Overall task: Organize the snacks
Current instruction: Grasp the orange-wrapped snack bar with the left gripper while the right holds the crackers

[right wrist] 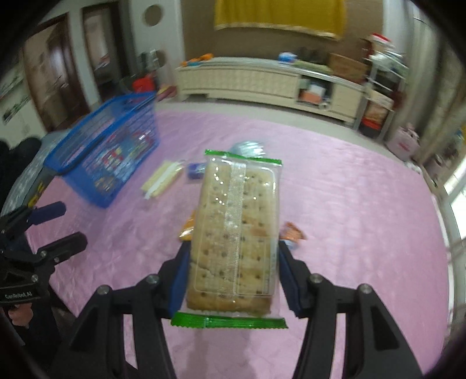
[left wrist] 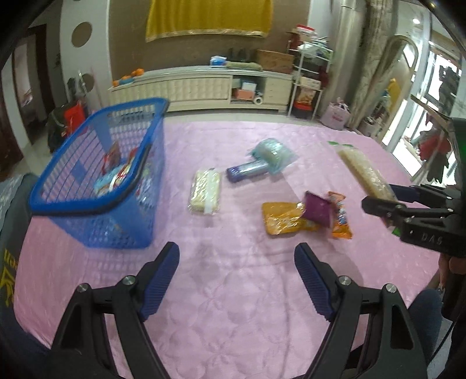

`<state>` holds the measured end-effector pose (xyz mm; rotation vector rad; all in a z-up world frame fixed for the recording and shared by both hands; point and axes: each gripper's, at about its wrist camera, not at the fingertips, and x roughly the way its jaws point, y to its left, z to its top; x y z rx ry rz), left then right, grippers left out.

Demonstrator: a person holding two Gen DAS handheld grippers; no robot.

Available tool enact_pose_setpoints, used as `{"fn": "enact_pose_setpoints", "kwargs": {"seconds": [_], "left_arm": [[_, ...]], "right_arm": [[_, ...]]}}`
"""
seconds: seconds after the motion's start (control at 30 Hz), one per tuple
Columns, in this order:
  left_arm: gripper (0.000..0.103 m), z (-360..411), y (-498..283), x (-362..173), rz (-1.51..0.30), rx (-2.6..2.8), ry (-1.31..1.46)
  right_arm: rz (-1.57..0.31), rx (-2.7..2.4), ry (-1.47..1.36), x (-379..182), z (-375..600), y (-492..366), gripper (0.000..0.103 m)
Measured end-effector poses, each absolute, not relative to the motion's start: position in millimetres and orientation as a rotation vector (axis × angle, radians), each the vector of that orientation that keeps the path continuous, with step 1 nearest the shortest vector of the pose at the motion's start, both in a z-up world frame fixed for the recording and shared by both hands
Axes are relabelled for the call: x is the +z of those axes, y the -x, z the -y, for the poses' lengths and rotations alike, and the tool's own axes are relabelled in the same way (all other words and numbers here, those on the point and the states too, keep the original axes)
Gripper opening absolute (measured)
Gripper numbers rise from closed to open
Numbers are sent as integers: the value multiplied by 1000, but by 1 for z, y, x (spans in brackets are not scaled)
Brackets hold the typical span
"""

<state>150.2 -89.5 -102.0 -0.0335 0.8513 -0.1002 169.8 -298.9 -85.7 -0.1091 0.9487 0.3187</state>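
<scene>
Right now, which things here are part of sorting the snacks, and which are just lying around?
Job: cracker pack in right gripper, blue basket, wafer pack, orange packet, purple packet.
Lying about: cabinet, yellow cloth, pink bag.

Tablecloth (left wrist: 233,291) is pink with a quilted flower pattern. Basket (left wrist: 96,186) is bright blue mesh with a black handle. The cracker pack (right wrist: 233,233) is clear with green crimped ends, tan dotted crackers inside. On the cloth: 1 orange packet (left wrist: 284,218), 1 purple packet (left wrist: 317,210), a pale yellow wafer pack (left wrist: 204,191). Both grippers are black with blue ribbed pads (left wrist: 158,282).
</scene>
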Motion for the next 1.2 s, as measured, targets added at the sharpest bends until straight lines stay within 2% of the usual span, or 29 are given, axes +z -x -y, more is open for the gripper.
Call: {"fn": "enact_pose_setpoints", "kwargs": {"seconds": [0.4,0.77,0.83,0.9,0.97,1.2], "left_arm": [[80,152,-196,-92,-981,-303,5],[80,240,-248,-116,-1095,-408,-136],[75,248,-255,-122,-1115,-413,-136],[61,254,-261,-128,-1146,-421,-135],[55,261,-268,-136,-1175,-424,-149],[53,278,-287,-156,-1241,-403,-172]], "right_arm": [[-940,171,-22,-77,359,-161,60],[-983,114,-89,-94,399,-171,60],[-995,112,-100,-100,405,-173,60],[-1004,110,-113,-106,411,-175,60],[-1020,111,-126,-114,418,-178,60],[-1056,99,-165,-136,435,-180,60]]}}
